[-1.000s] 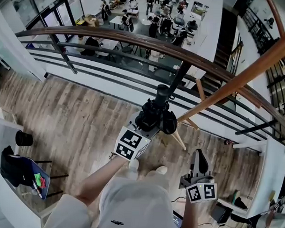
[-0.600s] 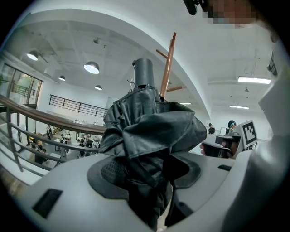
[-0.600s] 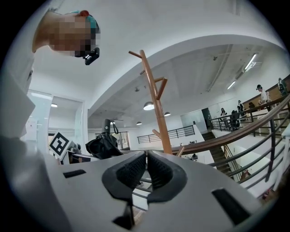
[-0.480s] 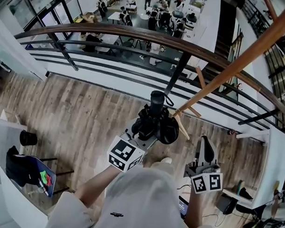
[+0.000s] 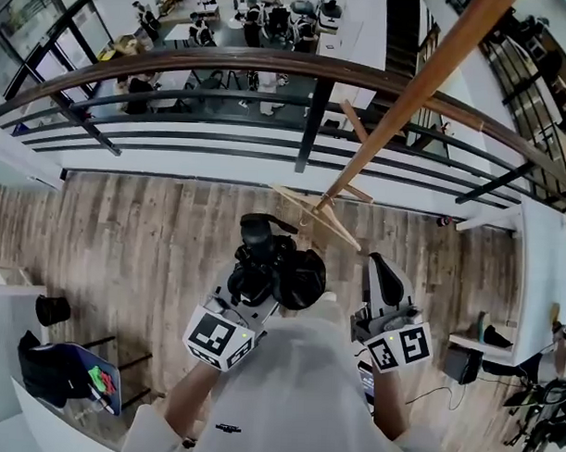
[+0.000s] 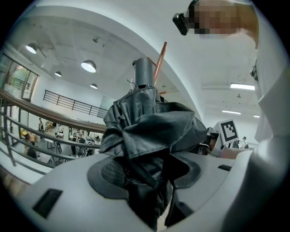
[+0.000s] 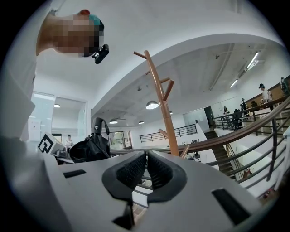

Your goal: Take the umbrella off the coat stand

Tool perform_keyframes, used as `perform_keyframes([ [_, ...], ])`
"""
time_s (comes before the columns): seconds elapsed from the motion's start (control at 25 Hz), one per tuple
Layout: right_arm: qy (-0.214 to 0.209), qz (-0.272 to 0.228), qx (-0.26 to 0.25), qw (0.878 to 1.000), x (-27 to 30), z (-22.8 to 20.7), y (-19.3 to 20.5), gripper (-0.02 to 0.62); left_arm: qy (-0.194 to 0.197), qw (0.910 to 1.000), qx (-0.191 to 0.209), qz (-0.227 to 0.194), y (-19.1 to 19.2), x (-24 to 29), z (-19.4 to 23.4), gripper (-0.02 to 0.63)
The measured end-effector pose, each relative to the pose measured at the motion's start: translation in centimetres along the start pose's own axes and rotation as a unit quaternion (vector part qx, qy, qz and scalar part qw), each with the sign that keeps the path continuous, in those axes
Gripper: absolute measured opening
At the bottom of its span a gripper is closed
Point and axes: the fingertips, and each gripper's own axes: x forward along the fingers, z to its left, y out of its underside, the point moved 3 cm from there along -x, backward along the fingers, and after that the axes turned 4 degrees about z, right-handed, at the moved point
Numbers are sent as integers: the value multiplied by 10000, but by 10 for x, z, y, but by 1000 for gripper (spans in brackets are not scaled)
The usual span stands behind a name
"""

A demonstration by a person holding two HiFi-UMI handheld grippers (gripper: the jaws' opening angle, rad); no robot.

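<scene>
Left gripper view: the folded umbrella is off the stand and clamped in the left fingers.
The left gripper (image 6: 149,168) has its fingers (image 6: 111,172) pinching the crumpled black cloth of the folded umbrella (image 6: 152,122), handle uppermost. The right gripper (image 7: 146,171) is empty, its fingers pressed nearly together. Only the head view shows the umbrella held clear of the wooden coat stand (image 5: 398,113), touching no part of it, so the removal looks done; at most, carrying it away seems left. Only the right gripper view shows the stand's upper hooks, all bare.
</scene>
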Motion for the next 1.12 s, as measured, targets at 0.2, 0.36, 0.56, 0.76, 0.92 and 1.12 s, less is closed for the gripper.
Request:
perform_keyframes([
  [0.2,-9,55,54,10000,1,8,6,37,-56,9999,19,135,19,-8,1,241],
  [0.36,29,96,92,9999,6,3,7,37,-20,9997,146,219,19,-2,-1,241],
  [0.56,59,178,17,9998,8,5,13,37,-21,9994,235,267,20,-2,2,241],
  [0.76,66,419,-102,9990,9,7,19,37,49,9992,289,262,21,-2,1,241],
  [0.92,-140,533,123,9984,18,7,25,37,183,9990,350,185,19,0,6,241],
  [1.12,-168,651,148,9976,11,10,33,37,334,9983,451,175,20,5,2,241],
])
